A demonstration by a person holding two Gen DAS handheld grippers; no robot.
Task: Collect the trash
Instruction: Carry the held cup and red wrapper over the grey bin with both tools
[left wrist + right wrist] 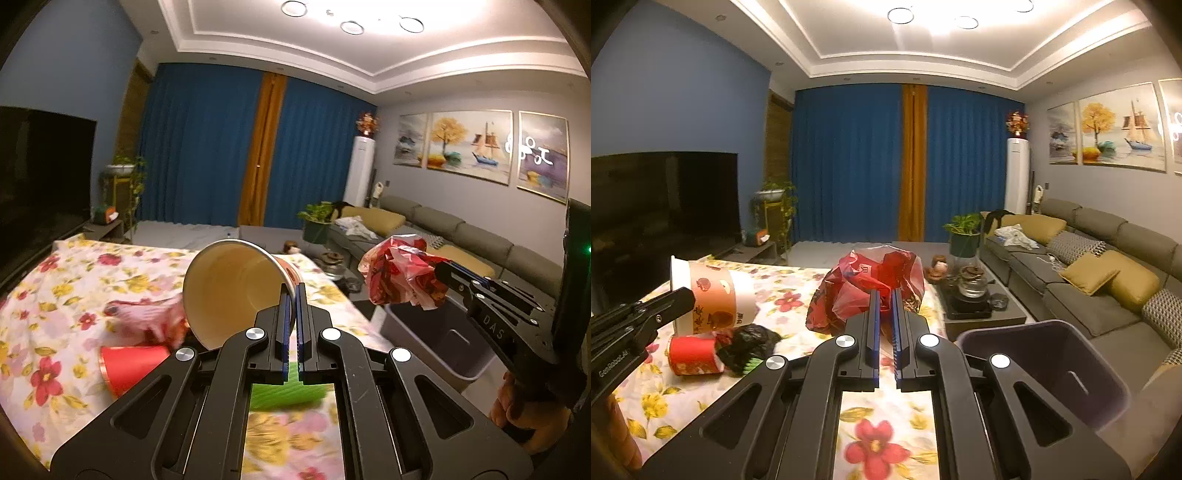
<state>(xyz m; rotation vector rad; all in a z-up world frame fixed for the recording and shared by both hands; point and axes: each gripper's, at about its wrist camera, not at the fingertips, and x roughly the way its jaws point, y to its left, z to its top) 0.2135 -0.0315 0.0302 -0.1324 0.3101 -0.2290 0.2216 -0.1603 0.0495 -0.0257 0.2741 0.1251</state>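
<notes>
Trash is mid-haul: my left gripper [291, 295] is pinching the paper cup [236, 288] by its rim above the floral table [55, 280], my right gripper [885, 299] is clamped on the red plastic bag [864, 284], so next both need swinging right over the grey bin [1052, 354] before letting go.

Big blue curtains [857, 162] hang straight ahead of the claw. A dark TV [665, 199] stands to its left. A long grey sofa [1108, 280] with yellow pillows sits to its right, under paintings [1123, 129]. Round ceiling lights [900, 15] shine above.
</notes>
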